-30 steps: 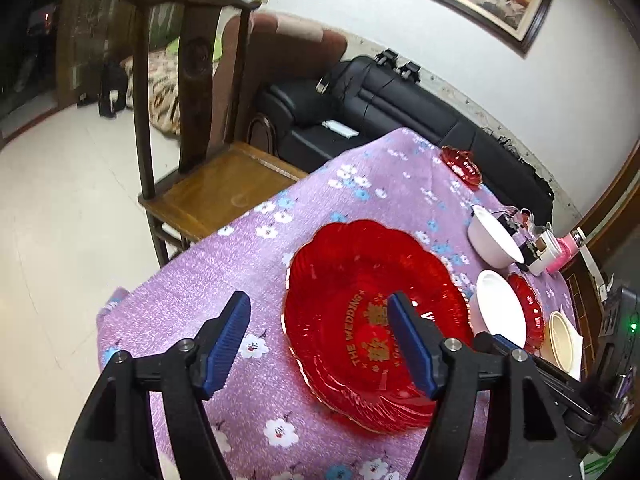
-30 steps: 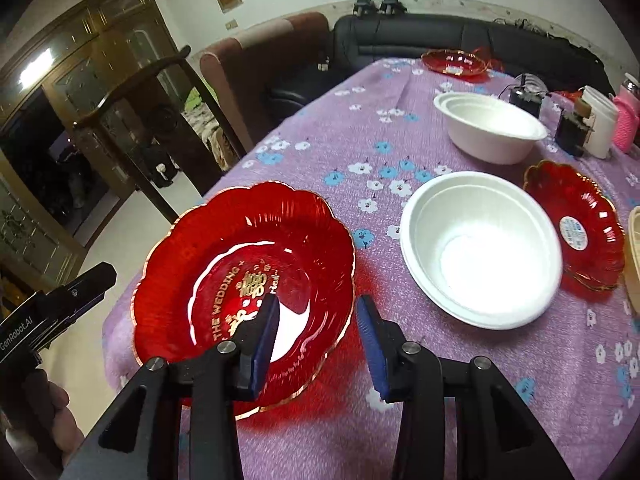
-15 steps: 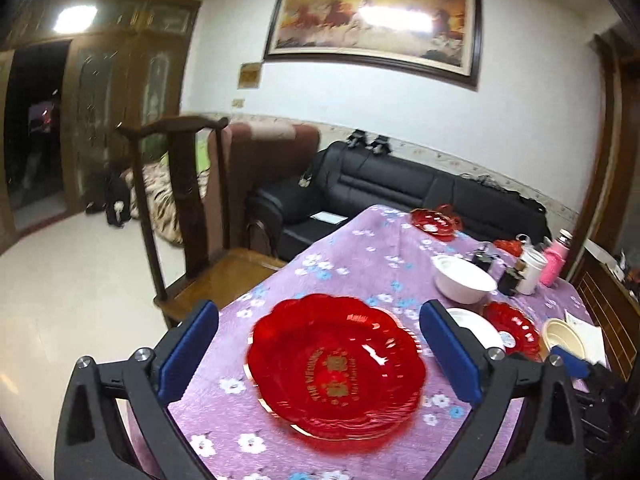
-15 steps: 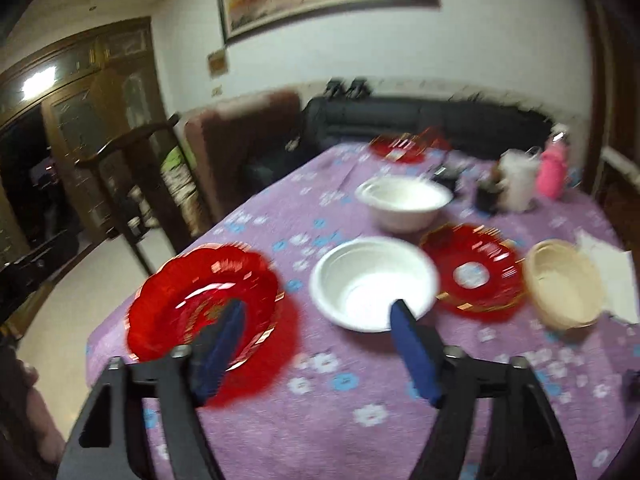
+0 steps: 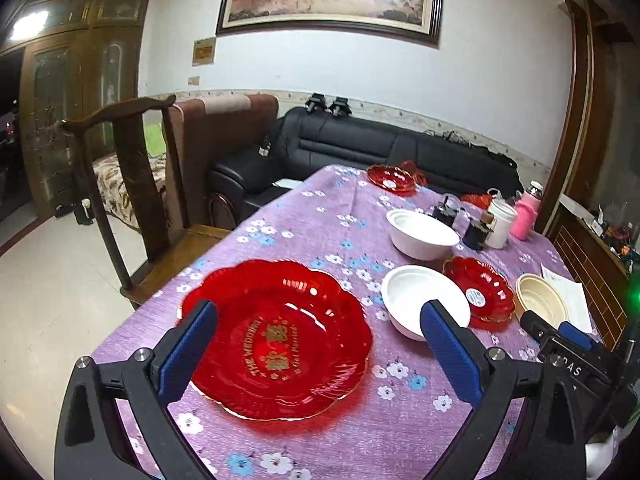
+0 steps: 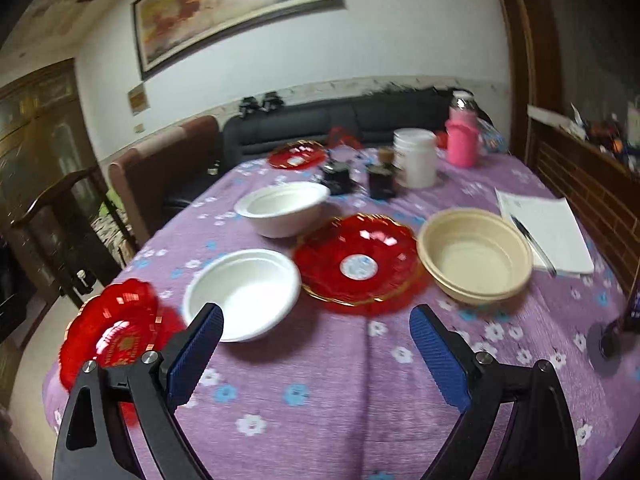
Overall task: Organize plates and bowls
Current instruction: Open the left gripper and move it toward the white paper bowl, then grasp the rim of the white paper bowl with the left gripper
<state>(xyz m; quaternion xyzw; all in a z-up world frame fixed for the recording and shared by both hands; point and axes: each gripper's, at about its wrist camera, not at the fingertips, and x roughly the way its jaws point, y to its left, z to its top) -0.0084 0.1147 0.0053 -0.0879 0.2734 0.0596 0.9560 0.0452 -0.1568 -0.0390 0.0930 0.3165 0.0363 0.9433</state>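
Both grippers, left (image 5: 318, 346) and right (image 6: 316, 352), spread wide and empty above the tablecloth, large red wedding plate (image 5: 276, 338) ahead of the left, presumably free for sorting.

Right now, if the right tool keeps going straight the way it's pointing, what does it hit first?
Probably the small red scalloped plastic plate, which lies ahead between the open fingers of the right tool. Only bare purple flowered tablecloth lies before it. Depth is unclear; pointing lower, it would meet cloth first.

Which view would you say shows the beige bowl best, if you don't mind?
The right wrist view: the beige bowl sits whole and large there. The left wrist view shows it small near the right edge.
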